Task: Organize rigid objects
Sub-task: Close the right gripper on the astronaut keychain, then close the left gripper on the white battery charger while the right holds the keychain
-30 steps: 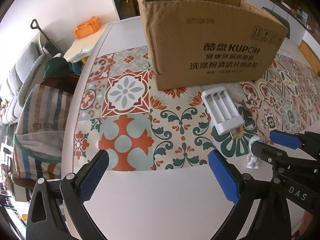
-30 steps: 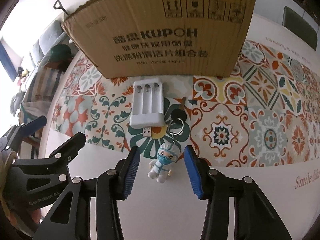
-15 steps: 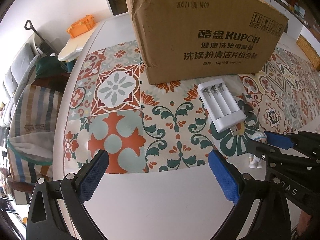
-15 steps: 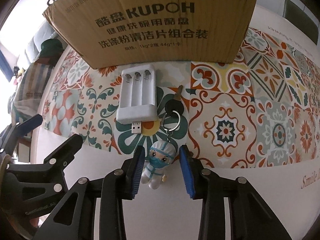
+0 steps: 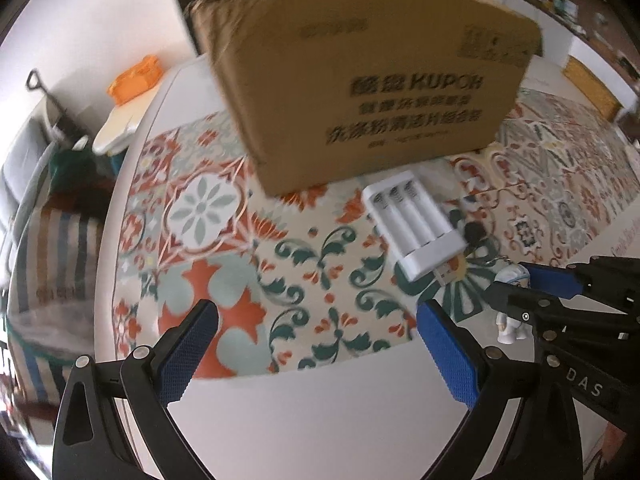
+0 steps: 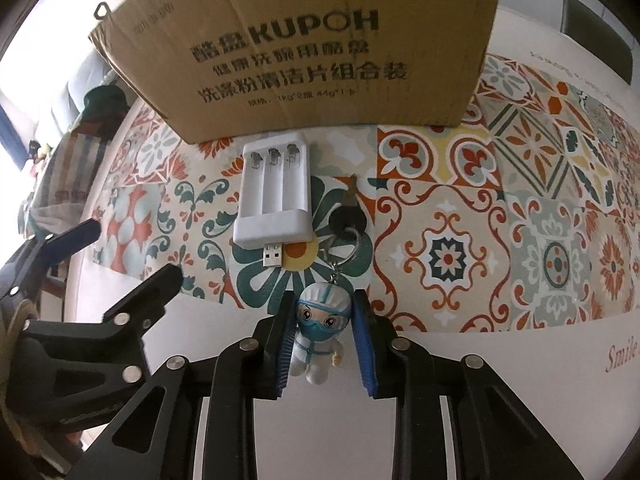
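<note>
A small white-suited figurine keychain [image 6: 320, 332] lies on the table, its ring and black-headed key [image 6: 347, 218] stretched out toward the cardboard box [image 6: 304, 48]. My right gripper [image 6: 322, 336] is shut on the figurine, both blue pads pressing its head. A white battery charger [image 6: 276, 192] with a USB plug lies just left of the key, in front of the box. In the left wrist view the charger [image 5: 412, 224] and figurine [image 5: 510, 308] sit to the right. My left gripper [image 5: 316, 348] hovers wide open over the mat with nothing between its fingers.
A patterned tile mat [image 6: 460, 216] covers the white table [image 5: 320, 420]. The tall box [image 5: 368, 92] blocks the far side. Off the table's left edge are a striped bag [image 5: 56, 256] and an orange item [image 5: 134, 80] on a side stand.
My right gripper's jaws closed in from either side of the figurine until they clamp it. The left gripper's view rolled and shifted a little; its jaws stayed open.
</note>
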{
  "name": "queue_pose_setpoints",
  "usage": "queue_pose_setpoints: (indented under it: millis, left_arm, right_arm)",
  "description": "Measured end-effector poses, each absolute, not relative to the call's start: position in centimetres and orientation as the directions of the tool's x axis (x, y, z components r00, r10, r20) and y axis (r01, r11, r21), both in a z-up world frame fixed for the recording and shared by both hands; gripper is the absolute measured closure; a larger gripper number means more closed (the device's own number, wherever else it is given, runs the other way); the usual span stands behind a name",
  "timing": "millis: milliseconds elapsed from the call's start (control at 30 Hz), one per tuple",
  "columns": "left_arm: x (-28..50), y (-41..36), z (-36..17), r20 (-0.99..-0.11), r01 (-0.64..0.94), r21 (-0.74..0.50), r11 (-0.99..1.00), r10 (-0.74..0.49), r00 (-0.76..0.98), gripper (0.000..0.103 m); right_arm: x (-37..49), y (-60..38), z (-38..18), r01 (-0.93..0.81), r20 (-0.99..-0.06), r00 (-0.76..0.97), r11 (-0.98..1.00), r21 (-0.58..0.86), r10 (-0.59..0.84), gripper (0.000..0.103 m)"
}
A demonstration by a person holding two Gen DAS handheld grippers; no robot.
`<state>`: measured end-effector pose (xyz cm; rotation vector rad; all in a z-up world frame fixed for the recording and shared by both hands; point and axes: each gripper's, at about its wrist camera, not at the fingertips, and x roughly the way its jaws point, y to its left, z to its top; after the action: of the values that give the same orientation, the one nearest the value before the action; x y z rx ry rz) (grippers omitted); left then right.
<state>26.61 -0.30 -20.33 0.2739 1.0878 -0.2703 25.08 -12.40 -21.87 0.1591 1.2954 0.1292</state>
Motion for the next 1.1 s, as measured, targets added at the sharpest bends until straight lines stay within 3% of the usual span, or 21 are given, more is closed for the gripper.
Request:
queue_pose_setpoints:
  millis: [467, 800, 1100]
  left_arm:
    - [28.1, -3.6, -20.2, -0.843, 0.639, 0.144, 0.755, -0.245, 0.479, 0.002]
    - [28.2, -6.8, -22.0, -0.840, 0.781, 0.256, 0.570, -0.269, 0.472, 0.002]
    - [29.5, -8.7, -23.8, -0.875, 0.854, 0.223, 0.469, -0.291, 0.388, 0.002]
  right_arm:
    - [23.2, -16.1, -19.0, 0.194, -0.927, 0.334, 0.950, 0.246, 0.172, 0.075]
    - [22.3, -16.8, -20.3, 0.309, -0.939, 0.294, 0.912, 0.271, 0.179, 0.075]
    - [22.7, -16.2, -21.4, 0.338, -0.931, 0.285, 0.885, 0.320, 0.228, 0.075]
